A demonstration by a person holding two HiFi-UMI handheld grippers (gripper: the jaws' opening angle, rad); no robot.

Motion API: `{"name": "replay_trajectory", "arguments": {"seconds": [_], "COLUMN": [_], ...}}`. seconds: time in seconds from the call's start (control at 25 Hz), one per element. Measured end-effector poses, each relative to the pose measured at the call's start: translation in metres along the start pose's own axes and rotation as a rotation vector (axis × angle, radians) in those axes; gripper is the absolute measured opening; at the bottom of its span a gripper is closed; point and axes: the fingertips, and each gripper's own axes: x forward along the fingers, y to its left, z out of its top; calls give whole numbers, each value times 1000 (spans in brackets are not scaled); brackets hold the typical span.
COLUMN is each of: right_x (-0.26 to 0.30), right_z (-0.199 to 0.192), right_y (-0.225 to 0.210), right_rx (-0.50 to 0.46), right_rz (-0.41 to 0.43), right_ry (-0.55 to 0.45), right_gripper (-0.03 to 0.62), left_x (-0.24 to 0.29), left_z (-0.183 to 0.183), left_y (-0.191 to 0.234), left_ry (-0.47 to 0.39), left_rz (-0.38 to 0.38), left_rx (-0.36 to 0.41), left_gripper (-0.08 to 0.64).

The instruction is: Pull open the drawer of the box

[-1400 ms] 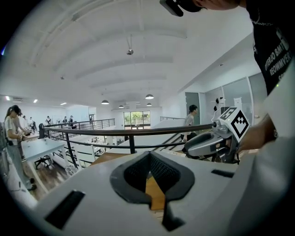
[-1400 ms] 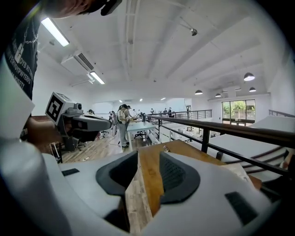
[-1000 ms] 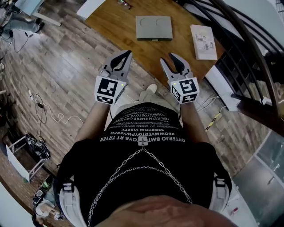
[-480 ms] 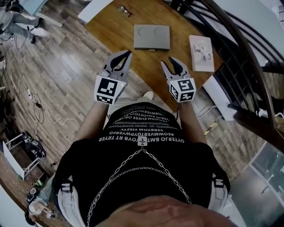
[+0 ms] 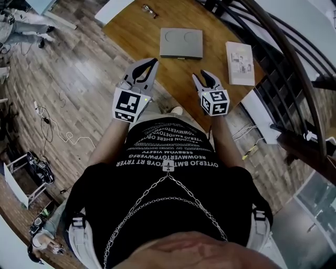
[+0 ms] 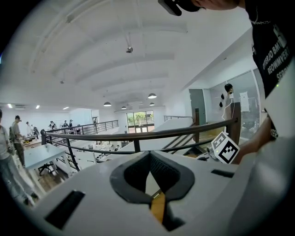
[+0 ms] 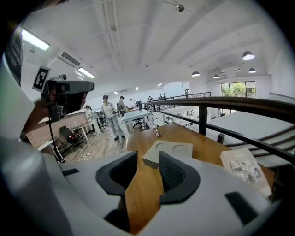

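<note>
**Head view: both grippers hovering short of the grey box**

The grey box [image 5: 181, 43] is lying flat on the wooden table [image 5: 131, 31], well ahead of both tools, with two round recesses showing on its lid. Its drawer front [image 5: 181, 57] is facing the person and showing no gap. The left gripper [image 5: 151, 63] is hanging over the table's near edge with its tips meeting and nothing between them. The right gripper [image 5: 201, 74] is holding its jaws partly apart and gripping nothing. In the right gripper view, the box is sitting beyond the gap, not touching the pads. A white book [image 5: 240, 49] is lying to the right of the box, and a pair of glasses [image 5: 149, 9] is resting at the far end.
</note>
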Motion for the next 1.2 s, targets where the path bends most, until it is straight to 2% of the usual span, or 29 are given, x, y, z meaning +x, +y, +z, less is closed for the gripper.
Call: {"name": "replay_trajectory", "arguments": {"seconds": [0.28, 0.76, 1.2], "right_x": [24, 82, 138], "right_z": [-30, -56, -89], "right_y": [1, -11, -18], "right_rx": [61, 162, 156], "right_rz": [-19, -83, -130], "right_ry": [50, 119, 225], "right_gripper": [149, 152, 152], "left_x": [-6, 29, 52], "left_z": [-10, -20, -27], "left_y": [10, 31, 59], "left_ry": [27, 38, 62], "left_rz": [-9, -111, -176], "left_rx": [12, 1, 14], "left_gripper": [6, 6, 6]}}
